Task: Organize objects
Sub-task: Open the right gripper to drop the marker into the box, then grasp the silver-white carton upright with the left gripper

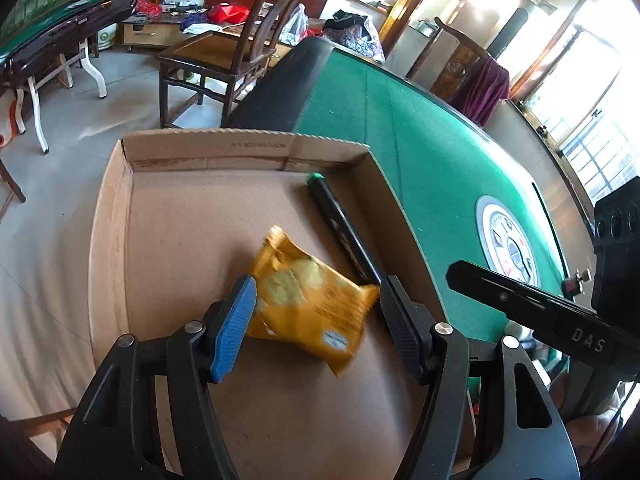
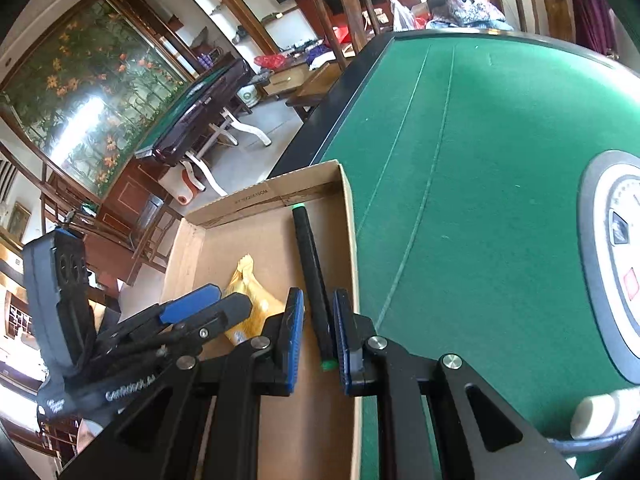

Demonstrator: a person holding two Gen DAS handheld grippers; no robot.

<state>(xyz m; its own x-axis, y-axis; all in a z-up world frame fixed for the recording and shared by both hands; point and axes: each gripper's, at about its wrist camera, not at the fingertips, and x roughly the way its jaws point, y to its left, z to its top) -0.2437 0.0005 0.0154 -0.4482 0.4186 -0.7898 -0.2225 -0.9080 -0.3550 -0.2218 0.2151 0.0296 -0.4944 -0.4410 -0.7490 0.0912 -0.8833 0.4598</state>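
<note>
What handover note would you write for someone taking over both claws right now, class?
Left claw: open over the cardboard box, with the yellow snack packet loose between its fingers, apparently dropping.
Right claw: shut, empty, hovering near the box's right wall.
Done: black marker lies in the box along that wall.
Left: confirm the packet settles inside. A pale object near the green table edge, which I can't identify, may need boxing.

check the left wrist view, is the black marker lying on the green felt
No, the black marker lies inside the cardboard box, along its right wall.
</note>
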